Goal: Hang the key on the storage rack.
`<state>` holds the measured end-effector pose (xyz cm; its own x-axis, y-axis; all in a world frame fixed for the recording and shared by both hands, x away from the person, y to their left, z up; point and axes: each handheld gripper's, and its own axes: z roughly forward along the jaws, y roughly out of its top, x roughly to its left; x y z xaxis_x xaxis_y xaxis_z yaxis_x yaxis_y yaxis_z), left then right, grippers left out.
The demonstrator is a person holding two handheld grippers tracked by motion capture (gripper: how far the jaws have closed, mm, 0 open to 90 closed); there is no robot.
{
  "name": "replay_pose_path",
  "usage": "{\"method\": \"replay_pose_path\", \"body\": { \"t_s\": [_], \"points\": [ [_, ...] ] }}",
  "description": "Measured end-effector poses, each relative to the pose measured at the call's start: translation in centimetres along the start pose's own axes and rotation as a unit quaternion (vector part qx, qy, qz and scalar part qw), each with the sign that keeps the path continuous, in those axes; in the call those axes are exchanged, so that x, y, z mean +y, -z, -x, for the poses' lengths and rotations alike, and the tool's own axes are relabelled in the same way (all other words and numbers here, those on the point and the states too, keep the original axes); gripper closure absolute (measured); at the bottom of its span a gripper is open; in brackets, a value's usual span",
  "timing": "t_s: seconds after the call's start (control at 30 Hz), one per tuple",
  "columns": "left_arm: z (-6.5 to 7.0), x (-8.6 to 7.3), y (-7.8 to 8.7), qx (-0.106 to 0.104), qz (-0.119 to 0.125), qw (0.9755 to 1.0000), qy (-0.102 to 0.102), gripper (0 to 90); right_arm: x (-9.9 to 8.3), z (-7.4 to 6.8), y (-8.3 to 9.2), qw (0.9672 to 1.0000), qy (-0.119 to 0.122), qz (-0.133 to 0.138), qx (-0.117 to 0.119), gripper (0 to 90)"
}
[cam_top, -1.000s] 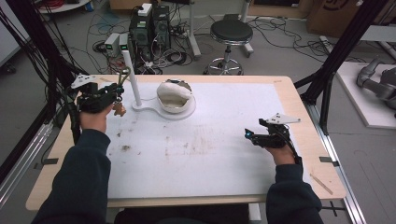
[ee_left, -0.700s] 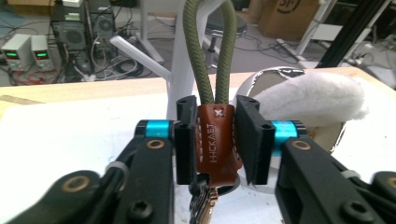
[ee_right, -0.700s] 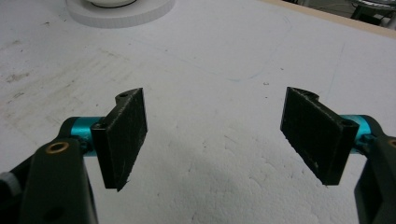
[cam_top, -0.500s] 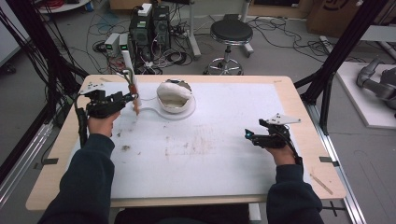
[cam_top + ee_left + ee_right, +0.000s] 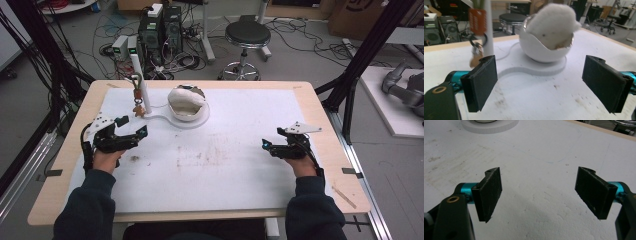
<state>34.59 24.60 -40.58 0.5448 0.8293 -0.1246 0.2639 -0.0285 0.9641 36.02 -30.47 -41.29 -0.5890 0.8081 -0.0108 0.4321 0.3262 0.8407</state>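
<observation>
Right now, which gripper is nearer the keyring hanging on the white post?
Left. The left gripper, fingers open, sits just below the keyring, not touching it. The right gripper rests far across the table.

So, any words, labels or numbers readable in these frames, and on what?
None can be read.
Orange tag hanging on the white post: any print too blurred.
Cardboard box on the floor, dark mark: partly cut off, unreadable.
</observation>
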Motion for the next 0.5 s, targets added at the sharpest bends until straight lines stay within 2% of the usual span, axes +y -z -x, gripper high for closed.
{"method": "replay_pose_path", "body": {
  "t_s": [0.07,0.17,0.37,0.5],
  "points": [
    [0.3,-0.6,0.1,-0.002,-0.003,1.0,-0.001,12.7,0.0,0.1,0.0,1.0,-0.002,0.0,0.0,22.0],
    [0.5,-1.2,0.2,0.007,-0.004,1.0,0.0,12.7,-0.1,0.2,0.2,1.0,0.0,0.002,0.0,21.8],
    [0.8,-1.3,0.5,0.015,0.001,0.9999,0.0,12.7,-0.4,0.6,0.6,1.0,-0.001,0.004,-0.006,21.7],
    [1.1,-1.6,0.4,0.015,-0.007,0.9999,0.001,12.7,-0.5,0.7,0.8,0.9999,-0.001,0.009,-0.009,21.7]
  ]
}}
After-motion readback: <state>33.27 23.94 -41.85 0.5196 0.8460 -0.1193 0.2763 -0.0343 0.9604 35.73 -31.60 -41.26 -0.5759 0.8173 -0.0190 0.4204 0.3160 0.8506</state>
